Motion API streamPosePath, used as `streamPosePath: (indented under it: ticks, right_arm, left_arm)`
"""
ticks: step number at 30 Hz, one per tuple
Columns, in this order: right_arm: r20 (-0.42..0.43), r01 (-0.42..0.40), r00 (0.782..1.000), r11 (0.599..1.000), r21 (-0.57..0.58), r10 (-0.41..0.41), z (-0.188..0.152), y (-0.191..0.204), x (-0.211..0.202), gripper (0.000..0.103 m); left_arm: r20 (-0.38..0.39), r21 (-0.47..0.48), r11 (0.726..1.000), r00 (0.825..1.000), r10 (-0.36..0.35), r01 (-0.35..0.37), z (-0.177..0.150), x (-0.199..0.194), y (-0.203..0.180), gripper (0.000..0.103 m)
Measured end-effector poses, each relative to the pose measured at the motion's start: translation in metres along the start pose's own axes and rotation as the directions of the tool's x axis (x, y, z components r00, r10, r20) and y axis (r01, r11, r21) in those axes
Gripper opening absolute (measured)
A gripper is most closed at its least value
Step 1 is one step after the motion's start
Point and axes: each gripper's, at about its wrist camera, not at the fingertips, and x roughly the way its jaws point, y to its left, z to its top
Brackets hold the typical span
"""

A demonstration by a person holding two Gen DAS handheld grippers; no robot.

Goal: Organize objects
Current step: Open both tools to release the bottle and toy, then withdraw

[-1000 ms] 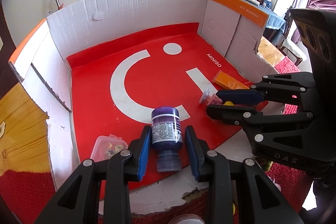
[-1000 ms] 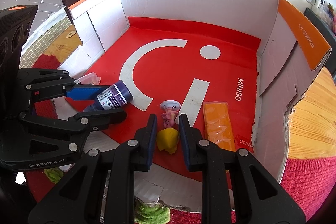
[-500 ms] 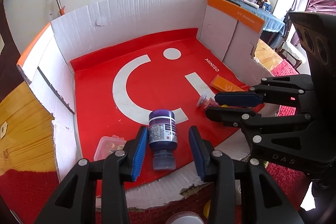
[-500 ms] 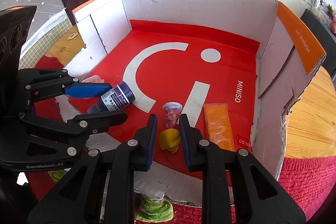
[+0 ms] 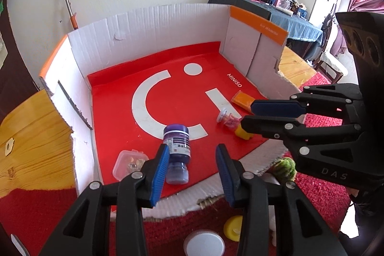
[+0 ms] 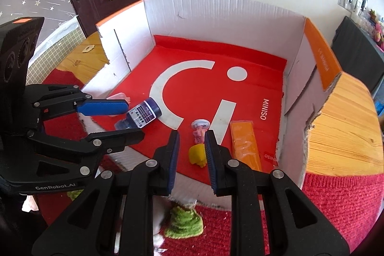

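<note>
**Both grippers backed off, bottle and toy left in the box**

The shallow white cardboard box (image 5: pixel 148 23) with its red printed floor sits before you, and since a second ago it takes up less of both views: you have drawn both grippers back toward its torn near edge.

Your left gripper (image 5: pixel 190 163) has spread its blue-padded jaws wider than before and holds nothing. The purple plastic bottle with the white label (image 5: pixel 178 144) lies on its side on the red floor just ahead, its cap end between the fingertips, brushing or nearly brushing the left pad.

Your right gripper (image 6: pixel 191 151) is partly open, holding nothing. The yellow toy piece (image 6: pixel 197 155) lies between its tips, with the small pink figure (image 6: pixel 199 130) just beyond.

The flat orange packet (image 6: pixel 243 138) and the small clear lidded container (image 5: pixel 129 162) lie where they were.
</note>
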Motion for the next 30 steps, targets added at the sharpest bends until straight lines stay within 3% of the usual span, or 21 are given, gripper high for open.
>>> streamPosePath:
  ticks: [12, 15, 22, 30]
  right_arm:
    - [0.083, 0.015, 0.996, 1.0, -0.001, -0.015, -0.018, 0.018, -0.052, 0.021]
    - [0.1, 0.019, 0.995, 1.0, 0.006, -0.02, -0.027, 0.022, -0.066, 0.021]
    - [0.116, 0.021, 0.993, 1.0, 0.015, -0.023, -0.045, 0.032, -0.084, 0.021]
    - [0.138, 0.034, 0.99, 0.999, 0.032, -0.038, -0.068, 0.04, -0.089, 0.021]
  left_arm:
    - [0.077, -0.042, 0.999, 0.997, -0.016, 0.019, -0.023, -0.048, -0.009, 0.043]
    - [0.102, -0.056, 0.998, 0.995, -0.018, 0.024, -0.033, -0.061, -0.011, 0.052]
    - [0.147, -0.086, 0.996, 0.989, -0.01, 0.023, -0.055, -0.08, -0.017, 0.052]
    - [0.199, -0.126, 0.992, 0.979, 0.038, -0.013, -0.08, -0.092, -0.025, 0.061]
